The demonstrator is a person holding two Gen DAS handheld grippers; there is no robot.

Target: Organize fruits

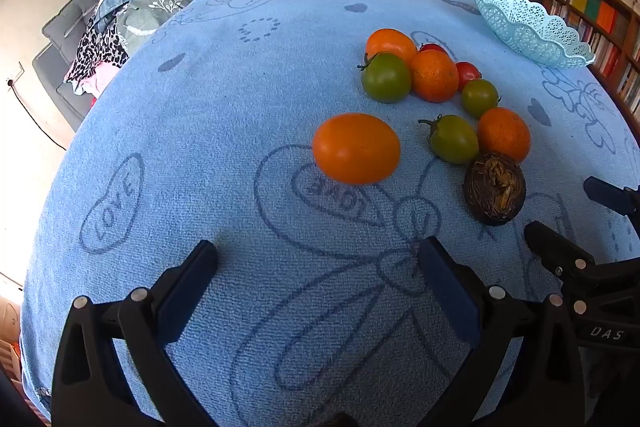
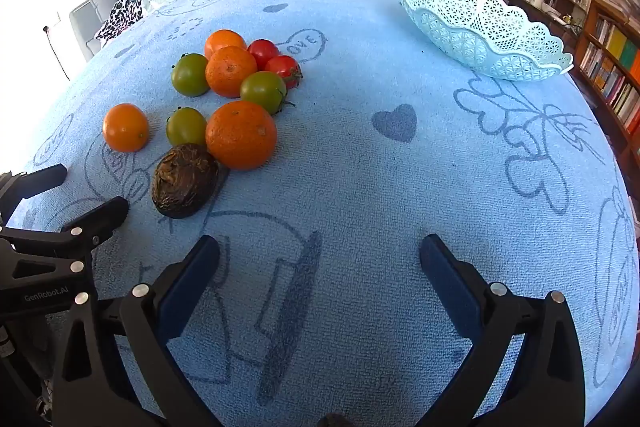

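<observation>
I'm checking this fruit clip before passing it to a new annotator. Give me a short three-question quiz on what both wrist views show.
1. True or false: the lace-pattern basket already holds some fruit.
2. How many green tomatoes lie on the blue cloth? A) one B) three C) five
3. Fill in: the dark brown fruit rests against the nearest ____.

Key
1. False. No fruit shows in it in either view; the whole pile lies on the cloth.
2. B. One is at, one at, one at.
3. Orange. The left gripper and right gripper are both open and hold nothing.
</observation>
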